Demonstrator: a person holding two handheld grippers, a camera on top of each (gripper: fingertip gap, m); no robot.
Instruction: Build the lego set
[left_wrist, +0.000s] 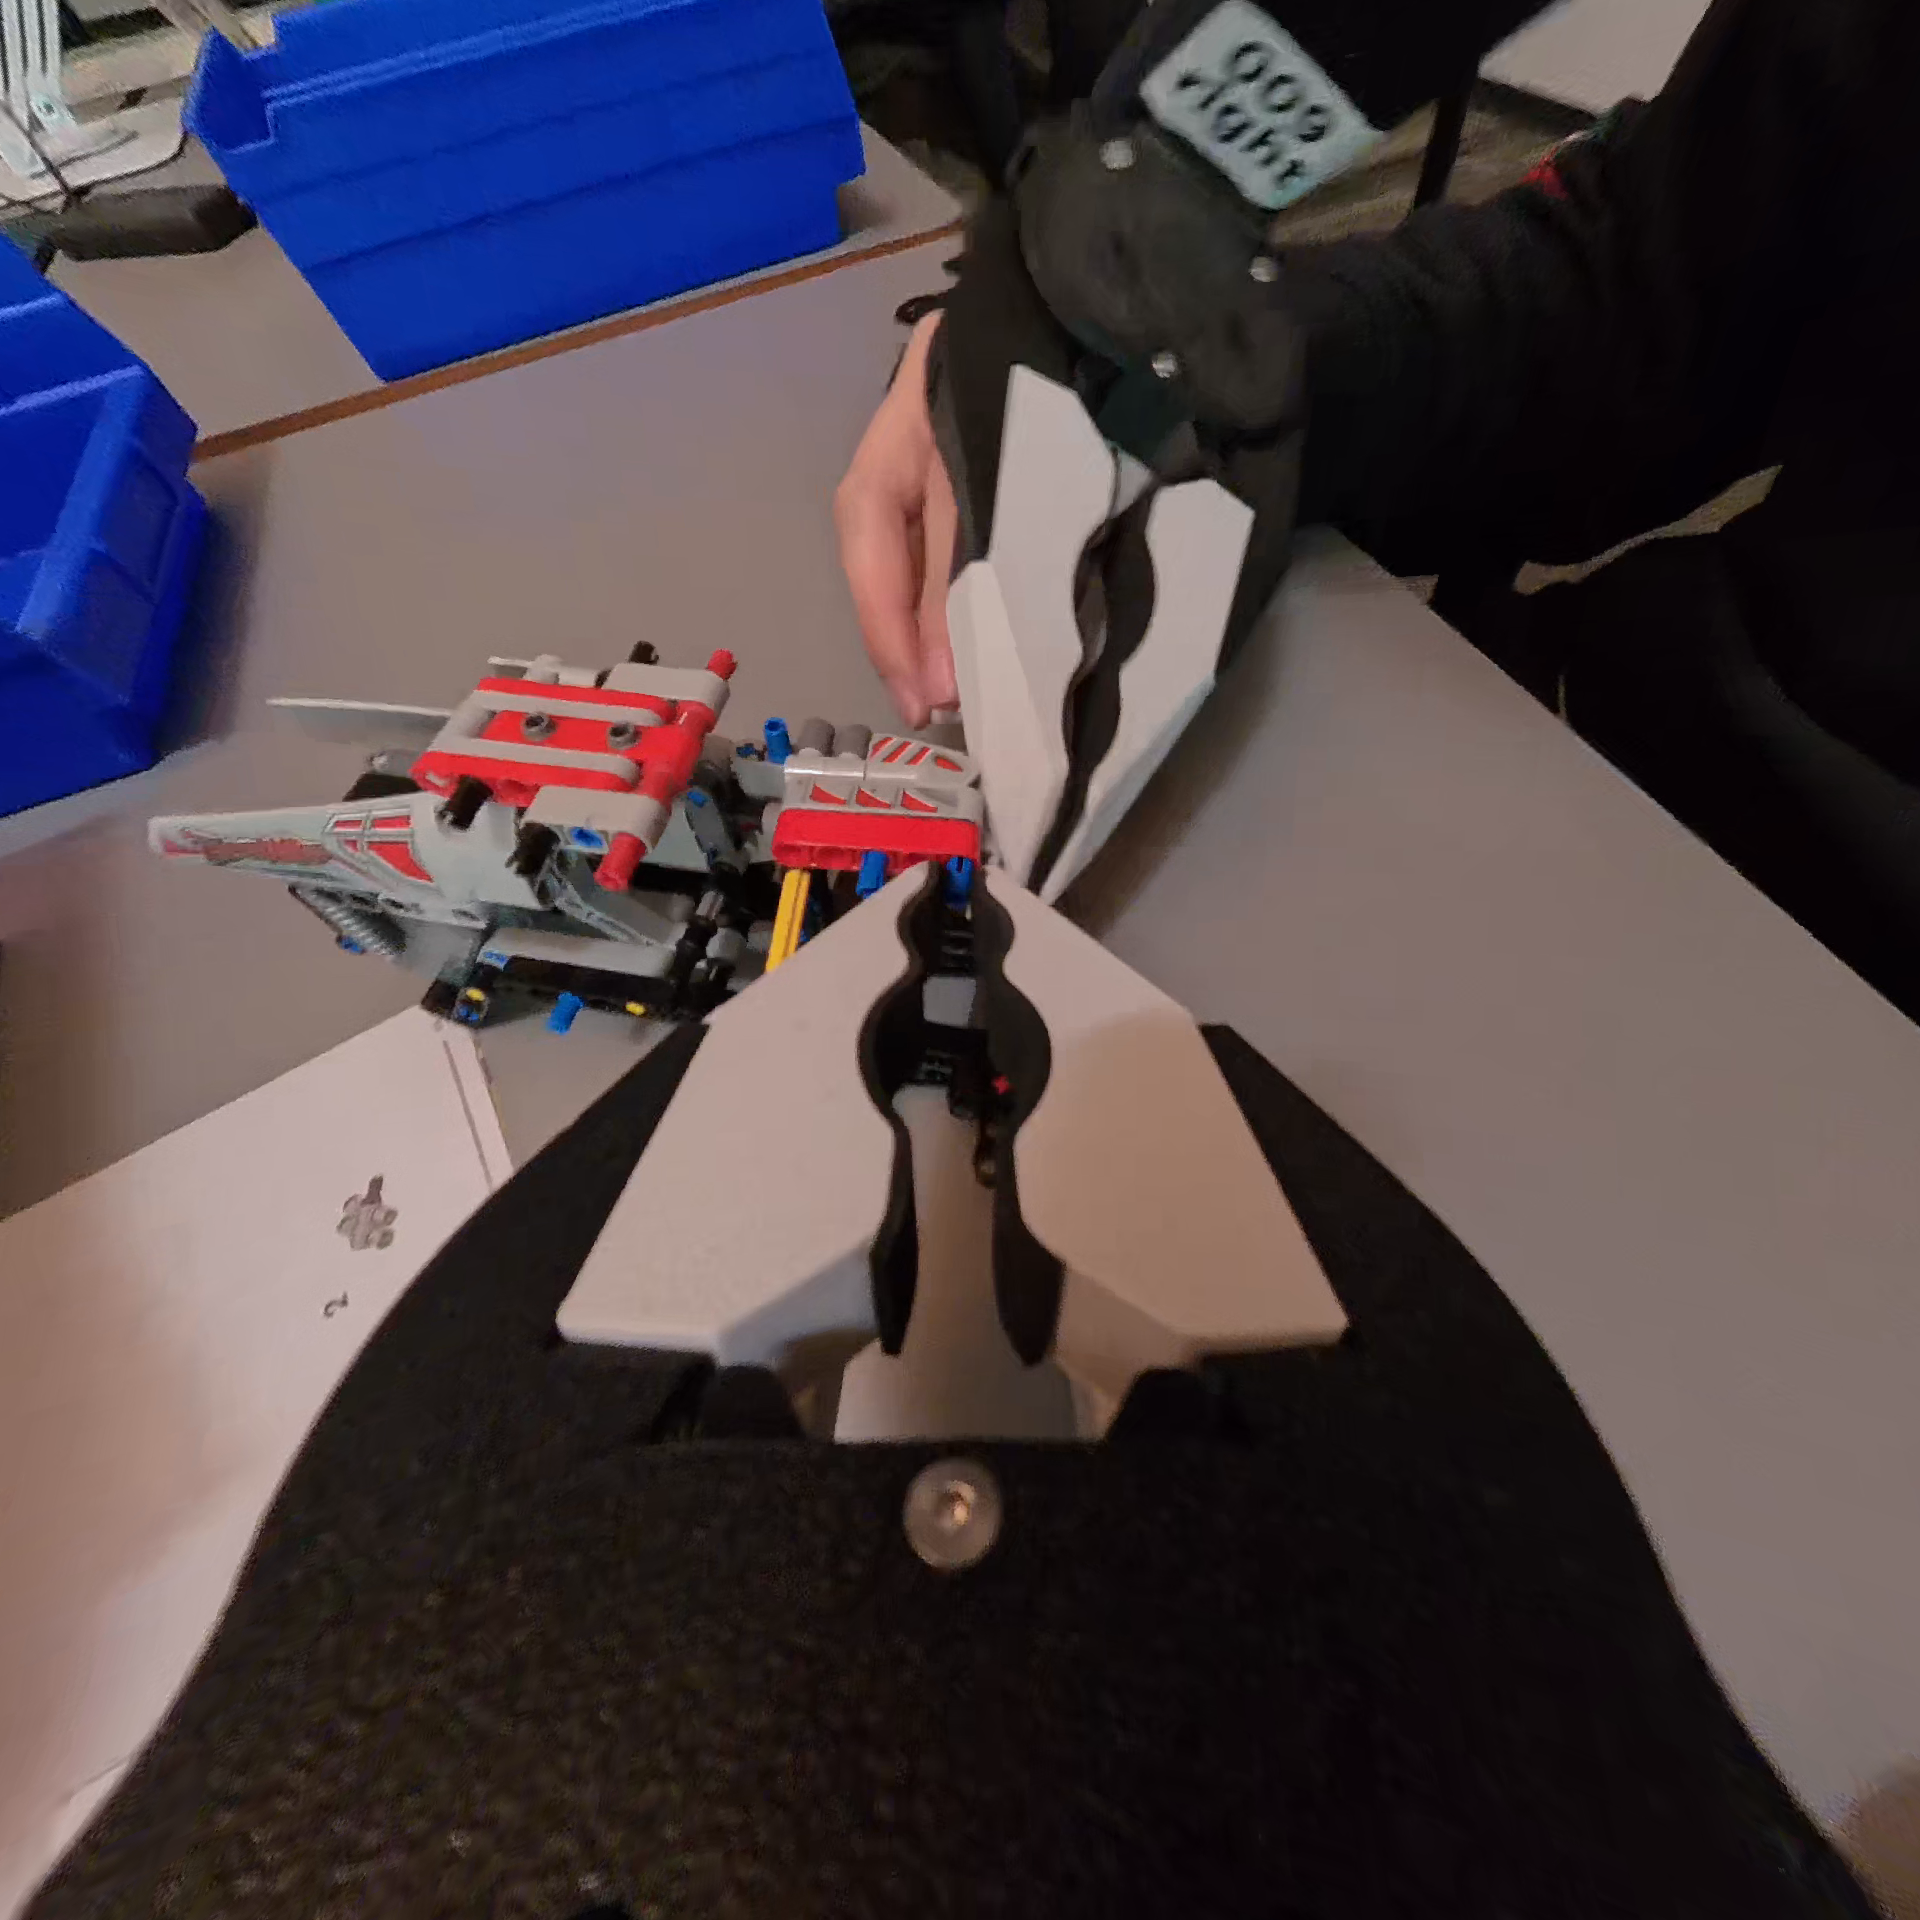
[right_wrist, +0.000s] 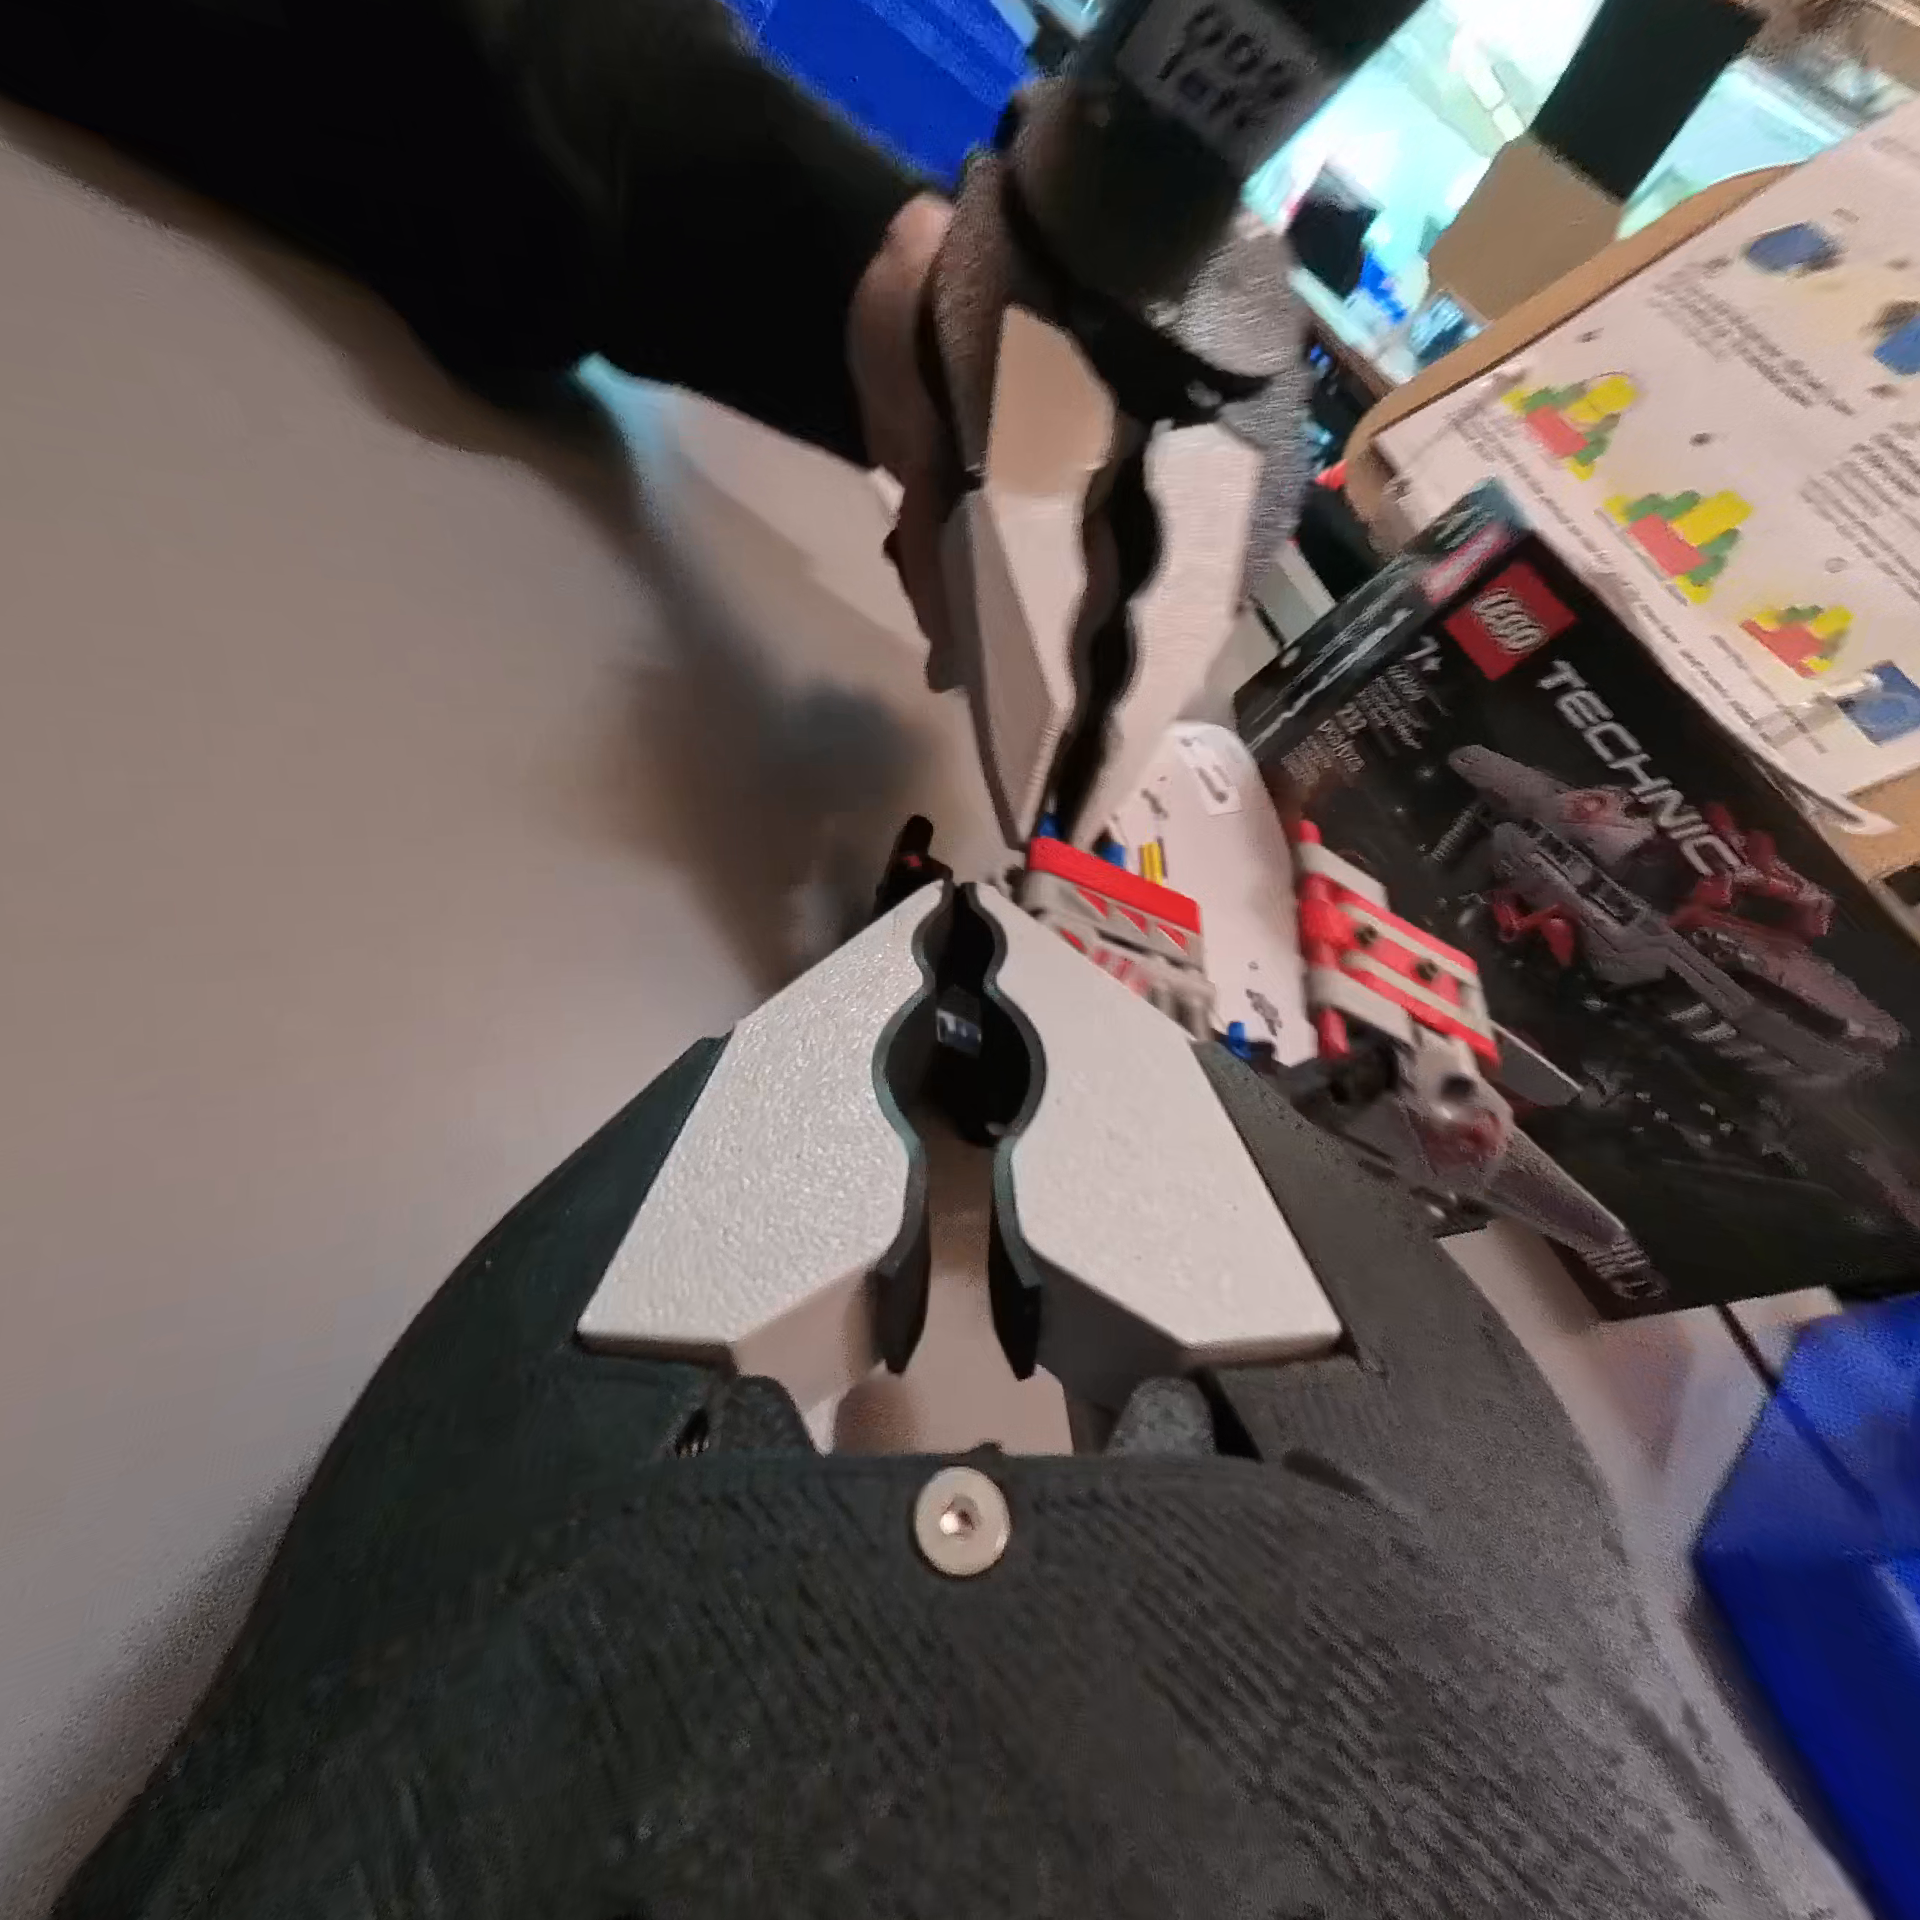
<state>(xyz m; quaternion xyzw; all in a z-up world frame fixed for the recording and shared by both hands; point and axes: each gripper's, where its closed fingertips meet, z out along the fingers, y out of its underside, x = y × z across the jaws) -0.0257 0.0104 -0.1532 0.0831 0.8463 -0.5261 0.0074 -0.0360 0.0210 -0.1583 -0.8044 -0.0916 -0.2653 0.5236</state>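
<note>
Working at the near end of the lego model (left_wrist: 582, 831), I have both tools converged on the same corner. My left hand-held gripper (left_wrist: 951, 883) has its fingers drawn nearly together, with dark parts of the model showing in the slot between them; whether the tips are actually pinching a piece I cannot tell. My right hand-held gripper (right_wrist: 951, 894) comes down from the upper right of the left wrist view, its fingers also nearly closed, tips close beside the red beam (left_wrist: 878, 836) at that end; what they hold, if anything, is hidden. The model lies just ahead and to the left of my left tool, its long axis running leftward across the frame toward the pointed grey nose (left_wrist: 270, 847), so both tools sit at its tail end and the nose is well away from either. My judgement is that the coming move is a press or seat at this corner, left tool steadying, right tool nearer the top of the beam. The model rests on a plain grey counter (left_wrist: 1455, 935), partly beside a white instruction sheet (left_wrist: 208, 1247). Blue bins (left_wrist: 540, 156) stand at the upper left, and in the right wrist view the set's dark box (right_wrist: 1610, 883) leans behind the model, with cardboard beyond; that view is blurred.
</note>
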